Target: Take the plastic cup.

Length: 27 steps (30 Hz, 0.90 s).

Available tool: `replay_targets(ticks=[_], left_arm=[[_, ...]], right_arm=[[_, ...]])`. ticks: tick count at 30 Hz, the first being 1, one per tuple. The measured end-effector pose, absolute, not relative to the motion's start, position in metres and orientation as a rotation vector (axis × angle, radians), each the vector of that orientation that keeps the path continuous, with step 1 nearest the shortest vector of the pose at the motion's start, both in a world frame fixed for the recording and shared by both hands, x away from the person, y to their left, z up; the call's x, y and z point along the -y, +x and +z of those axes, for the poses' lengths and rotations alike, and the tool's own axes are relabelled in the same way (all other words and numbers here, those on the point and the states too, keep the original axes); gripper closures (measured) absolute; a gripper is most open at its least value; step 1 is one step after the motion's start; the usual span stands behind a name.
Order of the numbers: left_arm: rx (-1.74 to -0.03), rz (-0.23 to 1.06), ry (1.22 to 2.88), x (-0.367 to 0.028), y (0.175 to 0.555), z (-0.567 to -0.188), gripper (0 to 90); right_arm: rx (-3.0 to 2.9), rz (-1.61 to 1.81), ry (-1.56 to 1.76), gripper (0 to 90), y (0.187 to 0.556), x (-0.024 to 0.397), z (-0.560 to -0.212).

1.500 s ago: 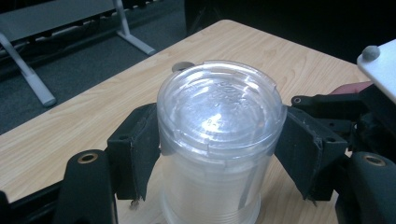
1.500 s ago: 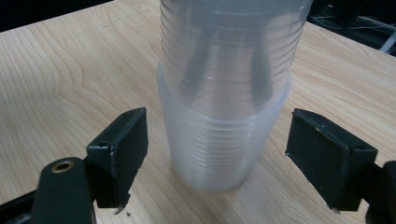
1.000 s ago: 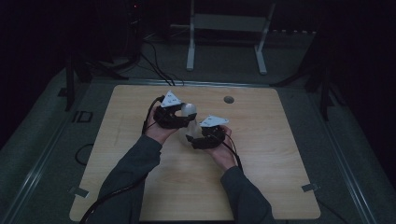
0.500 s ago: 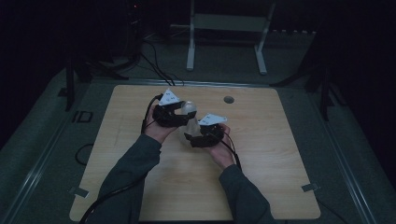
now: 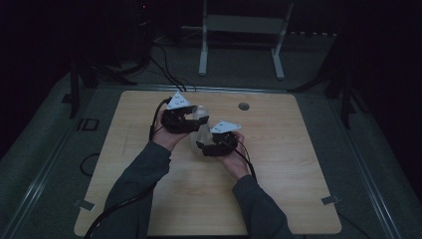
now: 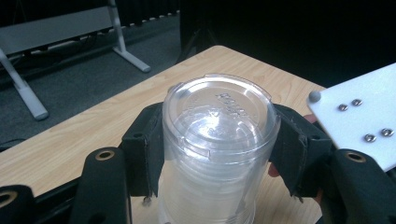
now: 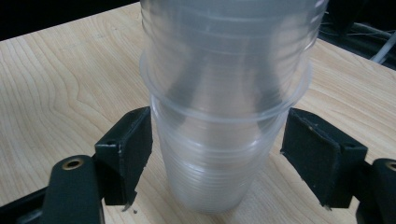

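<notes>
A stack of clear plastic cups (image 5: 200, 125) is held tilted above the middle of the wooden table (image 5: 298, 189), between the two grippers. My left gripper (image 6: 218, 148) has just been closing and is shut on the stack (image 6: 217, 107), both pads pressing its sides near the closed end. My right gripper (image 7: 223, 156) has also been closing. Its jaws flank the outermost cup (image 7: 219, 177) below its rim, and a thin gap shows at the right pad (image 7: 315, 156). In the high view the left gripper (image 5: 189, 119) sits just behind the right gripper (image 5: 206, 145).
A round hole (image 5: 243, 106) lies in the table behind the grippers. A white metal stand (image 5: 244, 25) and cables (image 5: 164, 74) are on the floor beyond the far edge. The right gripper's white plate (image 6: 359, 116) shows close by in the left gripper view.
The two grippers have drawn a little closer together around the cup stack. The arms have hardly shifted otherwise.
</notes>
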<state>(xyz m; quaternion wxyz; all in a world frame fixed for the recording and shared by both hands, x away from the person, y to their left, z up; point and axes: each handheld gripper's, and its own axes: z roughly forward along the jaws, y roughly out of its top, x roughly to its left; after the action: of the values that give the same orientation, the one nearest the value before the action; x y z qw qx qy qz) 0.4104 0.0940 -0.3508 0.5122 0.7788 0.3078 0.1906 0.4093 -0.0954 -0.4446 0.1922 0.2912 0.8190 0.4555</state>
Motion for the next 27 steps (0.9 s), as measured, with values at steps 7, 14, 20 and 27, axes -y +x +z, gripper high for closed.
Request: replay_targets(ticks=[7,14,20,27], left_arm=[[-0.741,0.456,1.865,-0.0959,0.4099,-0.3444,40.3],[-0.758,0.437,1.869,-0.0965,0.4126,-0.3471,40.3],[-0.766,0.420,1.859,-0.0961,0.4133,-0.3479,40.4],[-0.772,0.417,1.854,-0.0981,0.4134,-0.3463,40.5]], right_arm=[[-2.298,1.282,0.816,25.3,0.4086,0.0947,-0.4442],[-2.280,1.306,0.819,19.3,0.4096,0.0961,-0.4408],[-2.264,1.322,0.801,18.4,0.4120,0.0922,-0.4372],[-2.263,1.322,0.775,22.1,0.4118,0.0892,-0.4356]])
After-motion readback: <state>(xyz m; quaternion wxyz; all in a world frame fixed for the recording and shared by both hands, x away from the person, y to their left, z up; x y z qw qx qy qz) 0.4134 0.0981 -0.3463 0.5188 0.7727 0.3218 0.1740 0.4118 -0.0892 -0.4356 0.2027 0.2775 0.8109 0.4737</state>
